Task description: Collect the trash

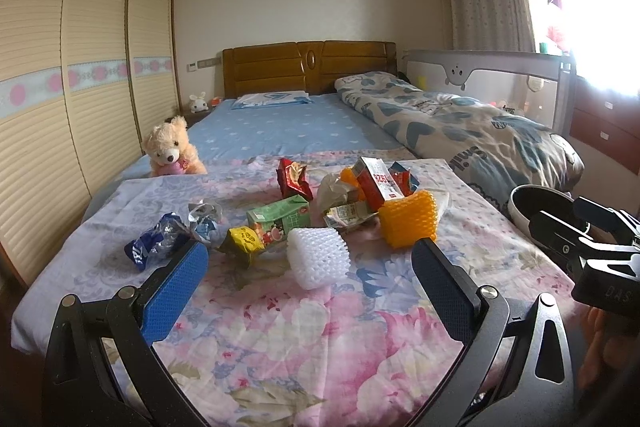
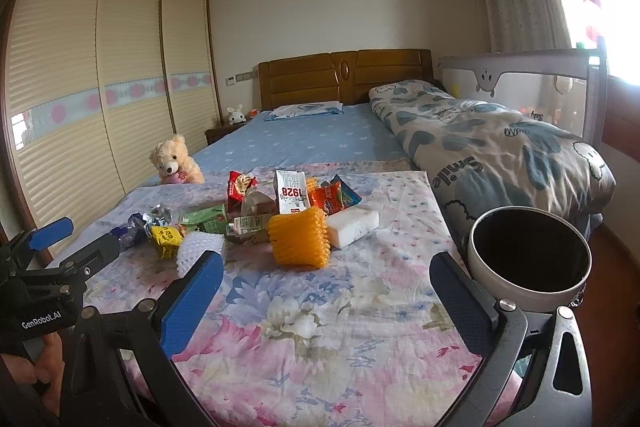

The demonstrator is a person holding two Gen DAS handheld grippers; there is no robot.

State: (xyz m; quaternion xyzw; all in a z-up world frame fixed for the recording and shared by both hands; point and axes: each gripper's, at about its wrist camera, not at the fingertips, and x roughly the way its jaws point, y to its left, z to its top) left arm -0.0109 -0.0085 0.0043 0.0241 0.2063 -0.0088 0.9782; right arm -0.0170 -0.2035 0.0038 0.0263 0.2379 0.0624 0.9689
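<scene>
The trash sits in a heap in the middle of the flowery sheet [image 1: 280, 327] on the bed. The white foam net [image 1: 318, 257] is closest to me. I think it is very light and squishy, so I would pinch it gently across its middle. The orange foam net [image 2: 298, 243] looks the same. The cartons look stiffer.

My left gripper [image 1: 310, 269] is wide open, holds nothing, and hovers low, pointing at the white net. My right gripper [image 2: 326, 287] is wide open and empty too, just beside the round bin [image 2: 528, 281] at the bed's edge.
</scene>
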